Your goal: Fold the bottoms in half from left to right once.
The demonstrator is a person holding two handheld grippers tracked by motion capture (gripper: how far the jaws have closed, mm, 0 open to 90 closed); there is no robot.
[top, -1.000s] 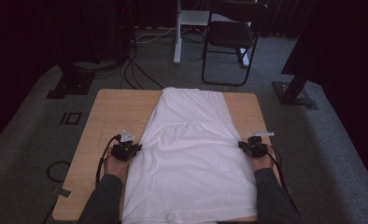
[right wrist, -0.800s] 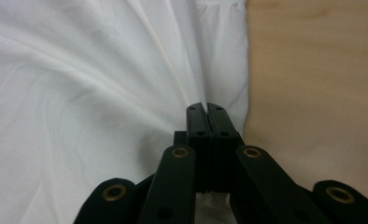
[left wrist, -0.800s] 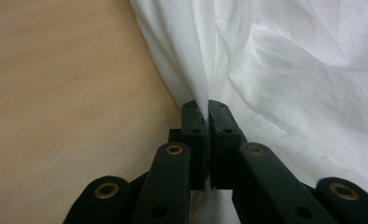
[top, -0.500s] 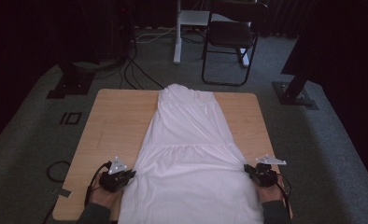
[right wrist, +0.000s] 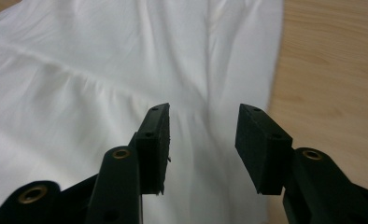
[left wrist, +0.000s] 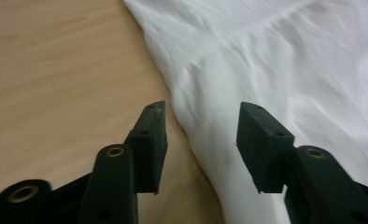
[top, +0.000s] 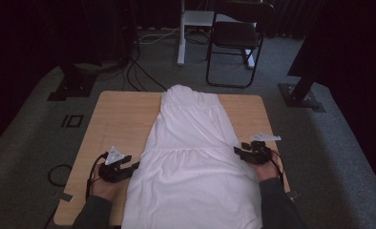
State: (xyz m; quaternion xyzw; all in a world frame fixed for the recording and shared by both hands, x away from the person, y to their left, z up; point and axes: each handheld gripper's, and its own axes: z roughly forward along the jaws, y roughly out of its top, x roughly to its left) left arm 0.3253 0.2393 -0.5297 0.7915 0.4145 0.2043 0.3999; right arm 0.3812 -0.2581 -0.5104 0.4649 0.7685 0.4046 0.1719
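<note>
A white gathered cotton garment (top: 195, 157) lies flat mid-frame on the light wooden table (top: 119, 119). The left gripper (top: 129, 168) and right gripper (top: 238, 151) flank it low in frame (jaws just opened, spread, pinching nothing).

The white garment (top: 195, 162) runs off the bottom edge of the high view, its near hem unseen; it hides the middle of the tabletop (top: 119, 119); the person's forearms are cut off there too; in the left gripper view the cloth's far folds blur; the folding chair (top: 236, 36) loses its back at the top edge.
</note>
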